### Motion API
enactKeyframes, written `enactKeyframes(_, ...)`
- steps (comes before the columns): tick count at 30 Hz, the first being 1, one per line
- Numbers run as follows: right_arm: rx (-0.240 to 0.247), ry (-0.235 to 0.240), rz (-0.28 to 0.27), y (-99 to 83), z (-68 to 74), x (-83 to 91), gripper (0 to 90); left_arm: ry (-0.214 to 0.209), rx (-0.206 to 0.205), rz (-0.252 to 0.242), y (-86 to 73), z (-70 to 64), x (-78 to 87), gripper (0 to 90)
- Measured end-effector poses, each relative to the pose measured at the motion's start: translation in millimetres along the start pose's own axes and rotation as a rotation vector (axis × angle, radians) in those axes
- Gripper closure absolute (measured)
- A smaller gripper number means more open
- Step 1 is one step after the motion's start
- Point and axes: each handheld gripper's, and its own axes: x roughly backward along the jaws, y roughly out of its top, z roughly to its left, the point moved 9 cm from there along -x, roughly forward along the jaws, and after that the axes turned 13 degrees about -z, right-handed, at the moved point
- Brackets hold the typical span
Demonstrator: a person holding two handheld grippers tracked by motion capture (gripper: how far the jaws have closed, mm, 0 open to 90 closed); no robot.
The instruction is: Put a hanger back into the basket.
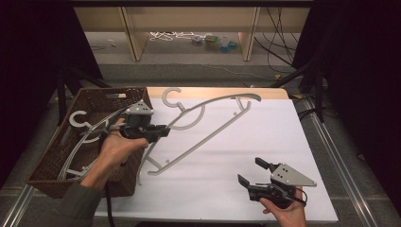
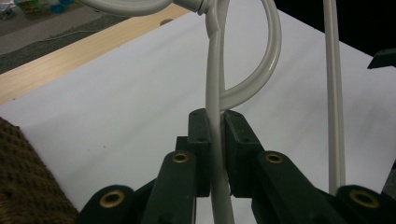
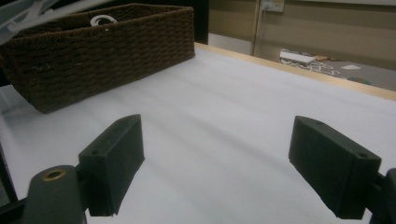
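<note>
- Nearest us, our right gripper [image 1: 252,172] is idling above the white table [image 1: 265,142], jaws apart, holding nothing.
- Our left gripper [image 2: 215,122] is pinching the white hanger [image 1: 208,124] by its thin neck, beside the wicker basket [image 3: 93,51]; the rod may be slipping or twisting.
- Farther off, the hanger's long arm is probably snagging hangers in the basket [image 1: 78,120].

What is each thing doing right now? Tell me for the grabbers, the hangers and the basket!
left gripper: shut on the white hanger's thin bar.
right gripper: open, holding nothing, above the white table cover.
white hanger: held by the left gripper, stretched over the table beside the basket.
wicker basket: upright on the table's left edge, with hangers inside.
hangers in the basket: lying loose inside, hooks up.
</note>
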Motion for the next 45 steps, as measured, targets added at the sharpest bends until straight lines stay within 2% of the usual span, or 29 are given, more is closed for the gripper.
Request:
enactKeyframes(5, -0.007, 0.003, 0.009, -0.7, 0.1, 0.7, 18.9, 0.039, -0.001, -0.015, 8.3, 21.1, 24.5, 81.7)
enactKeyframes(9, -0.004, 0.002, -0.002, -0.1, 0.3, -0.5, 18.9, 0.096, -0.010, -0.020, 9.3, 40.4, 42.7, 81.7)
enactKeyframes(13, -0.002, -0.002, -0.001, -0.1, 0.0, -0.4, 18.9, 0.142, -0.013, -0.008, 4.4, 58.3, 56.3, 81.8)
enactKeyframes(15, 0.000, -0.005, 0.002, -0.3, -0.1, -0.4, 18.9, 0.167, -0.006, -0.004, 0.8, 67.7, 62.9, 81.8)
enactKeyframes(16, -0.012, 0.009, -0.009, -0.3, 1.5, -1.9, 18.9, 0.178, 0.017, -0.011, -2.4, 75.8, 68.7, 81.8)
enactKeyframes(17, -0.012, 0.009, -0.009, -0.3, 1.5, -1.9, 18.9, 0.178, 0.017, -0.011, -2.4, 75.8, 68.7, 81.8)
enactKeyframes(18, -0.001, -0.003, 0.031, -2.0, 0.0, 1.6, 18.9, 0.191, 0.021, -0.005, -6.2, 82.8, 75.2, 81.8)
enactKeyframes(19, -0.001, -0.003, 0.031, -2.0, 0.0, 1.6, 18.9, 0.191, 0.021, -0.005, -6.2, 82.8, 75.2, 81.8)
enactKeyframes(21, -0.016, 0.006, -0.007, -0.7, 2.0, -2.3, 18.9, 0.211, 0.024, -0.002, -9.2, 90.8, 82.7, 81.7)
enactKeyframes(22, -0.004, -0.003, 0.012, -1.2, 0.3, -0.3, 18.9, 0.221, 0.030, -0.003, -10.3, 94.7, 86.2, 81.8)
enactKeyframes(23, -0.018, 0.009, -0.009, -0.6, 2.0, -2.7, 18.9, 0.230, 0.036, -0.007, -11.1, 98.6, 89.5, 81.8)
enactKeyframes(24, -0.020, 0.006, -0.002, -1.1, 1.9, -2.4, 18.9, 0.240, 0.044, -0.011, -12.1, 103.2, 93.5, 81.8)
enactKeyframes(27, -0.020, 0.007, -0.003, -1.3, 2.5, -3.0, 18.9, 0.272, 0.047, -0.015, -14.2, 115.2, 103.1, 81.8)
enactKeyframes(28, -0.007, -0.001, 0.017, -2.2, 1.2, -1.7, 18.9, 0.284, 0.038, -0.010, -15.4, 120.1, 107.0, 81.8)
enactKeyframes(29, -0.007, -0.001, 0.017, -2.2, 1.2, -1.7, 18.9, 0.291, 0.043, -0.024, -15.5, 122.8, 108.1, 81.8)
enactKeyframes(30, -0.008, -0.001, 0.018, -2.5, 1.4, -1.8, 18.9, 0.309, 0.021, -0.008, -17.9, 130.3, 113.5, 81.8)
enactKeyframes(31, -0.008, -0.001, 0.019, -2.7, 1.2, -1.9, 18.9, 0.320, 0.019, 0.010, -19.6, 133.4, 116.4, 81.8)
enactKeyframes(32, -0.007, -0.002, 0.019, -2.8, 1.0, -2.0, 18.9, 0.327, 0.042, 0.014, -22.2, 136.1, 117.7, 81.8)
enactKeyframes(33, -0.007, -0.002, 0.019, -2.8, 0.9, -2.0, 18.9, 0.334, 0.040, 0.029, -25.4, 141.3, 120.6, 81.8)
enactKeyframes(34, -0.009, 0.004, 0.015, -2.7, 1.2, -2.3, 18.9, 0.351, 0.052, 0.023, -26.7, 145.0, 121.5, 81.8)
enactKeyframes(36, -0.010, -0.001, 0.012, -2.6, 0.8, -2.5, 18.9, 0.355, 0.037, 0.043, -30.2, 151.6, 125.5, 81.8)
enactKeyframes(38, -0.010, -0.002, 0.012, -2.6, 0.7, -2.5, 18.9, 0.380, 0.076, 0.002, -31.8, 158.6, 125.6, 81.8)
enactKeyframes(39, -0.010, 0.000, 0.017, -2.9, 0.7, -2.2, 18.9, 0.379, 0.062, 0.016, -34.0, 162.0, 128.0, 81.8)
enactKeyframes(41, -0.010, -0.004, 0.011, -2.7, 0.2, -2.5, 18.9, 0.409, 0.079, -0.004, -36.2, 168.7, 130.1, 81.8)
enactKeyframes(45, -0.011, -0.007, 0.014, -3.1, -0.3, -2.5, 18.8, 0.432, 0.079, 0.009, -43.0, 180.1, 137.3, 81.8)
